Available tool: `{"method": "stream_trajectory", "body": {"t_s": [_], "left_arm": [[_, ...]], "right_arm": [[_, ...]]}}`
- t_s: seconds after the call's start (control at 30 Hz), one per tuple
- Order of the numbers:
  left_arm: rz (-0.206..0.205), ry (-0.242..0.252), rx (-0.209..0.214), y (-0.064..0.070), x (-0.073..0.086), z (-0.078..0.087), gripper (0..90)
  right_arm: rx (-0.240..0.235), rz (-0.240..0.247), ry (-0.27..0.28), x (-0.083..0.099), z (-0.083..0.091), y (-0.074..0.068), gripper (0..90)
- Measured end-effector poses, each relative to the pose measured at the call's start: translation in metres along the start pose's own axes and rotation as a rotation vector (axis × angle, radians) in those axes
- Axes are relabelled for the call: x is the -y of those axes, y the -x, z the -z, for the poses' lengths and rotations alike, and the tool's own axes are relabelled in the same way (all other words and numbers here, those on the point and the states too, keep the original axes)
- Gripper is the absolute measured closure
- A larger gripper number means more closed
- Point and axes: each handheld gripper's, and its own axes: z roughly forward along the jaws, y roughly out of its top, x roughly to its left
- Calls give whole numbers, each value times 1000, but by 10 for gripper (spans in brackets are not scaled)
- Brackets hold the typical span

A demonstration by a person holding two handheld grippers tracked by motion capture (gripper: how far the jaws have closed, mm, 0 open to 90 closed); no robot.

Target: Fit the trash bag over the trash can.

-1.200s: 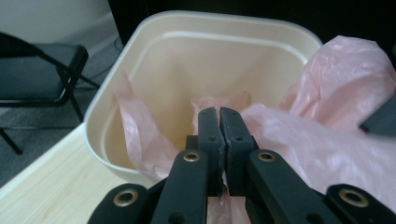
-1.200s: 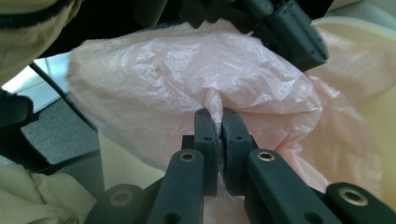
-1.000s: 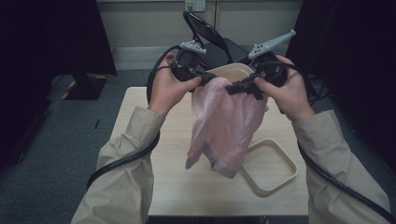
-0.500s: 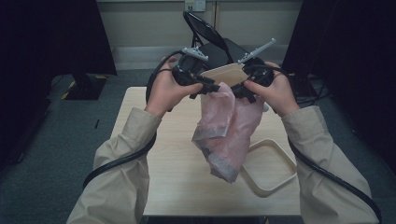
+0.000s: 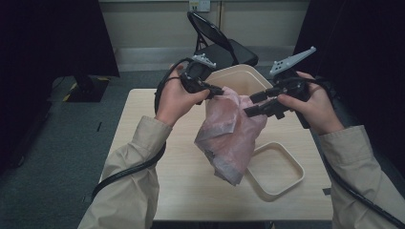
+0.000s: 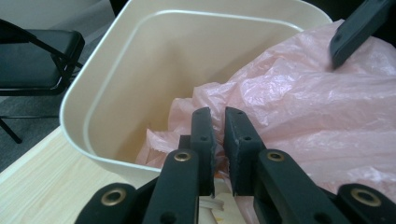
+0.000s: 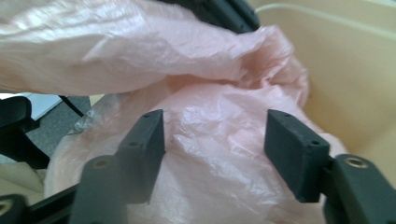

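A: High view first, nearest things. What is seen at the near edge of the bench (image 5: 157,191)?

B: Two beige sleeves are seen coming in over the near edge, with a black cable trailing from each. Near the near right corner a shallow cream lid (image 5: 276,168) is laid flat on the bench. The lower end of the pink plastic bag (image 5: 231,136) is hung just over the lid's left rim; whether it is touched cannot be told.

A: And the bag itself?

B: It is held up above the middle of the bench, crumpled, its top drawn toward the cream bin (image 5: 234,78) at the far edge. In the left gripper view part of the bag (image 6: 303,112) is seen lying over the bin's rim (image 6: 93,79) and down inside it.

A: How is the left hand-held gripper (image 5: 217,90) set?

B: It is clamped on the bag's upper left edge. In its own view the jaws are nearly together, with pink film pinched between them (image 6: 219,154).

A: The right hand-held gripper (image 5: 253,105)?

B: It is held at the bag's upper right, with jaws spread. In the right gripper view the two pads (image 7: 149,135) are set wide apart, with the bag's film (image 7: 215,140) lying between and behind them, not pinched. The bin's cream wall (image 7: 359,84) is seen at the right.

A: Farther off?

B: A black folding chair (image 5: 215,40) is stood beyond the far edge, on grey floor.
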Motion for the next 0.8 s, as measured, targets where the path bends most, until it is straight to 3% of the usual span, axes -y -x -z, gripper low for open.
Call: {"method": "stream_trajectory", "body": {"t_s": [0.13, 0.27, 0.4, 0.5, 0.63, 0.67, 0.73, 0.8], "left_arm": [[-9, -8, -6, 1, -1, 1, 848], [-6, 1, 0, -2, -3, 3, 859], [0, 28, -2, -5, -7, 9, 870], [0, 41, -17, -8, -11, 15, 877], [11, 52, -34, -14, -13, 22, 881], [13, 51, -42, -17, -12, 23, 882], [33, 59, -45, -21, -10, 23, 882], [19, 63, -47, -24, -7, 23, 853]], "right_arm": [[29, -41, 8, 0, -7, 2, 622], [-8, -47, 42, -6, -4, 2, 838], [10, -20, 38, -14, -1, 5, 885], [37, -30, 72, -22, 3, 13, 894], [107, -37, 123, -33, 6, 27, 898], [105, -35, 119, -34, 4, 30, 898], [153, -33, 63, -33, -5, 37, 898], [143, -57, 35, -28, -15, 44, 899]]}}
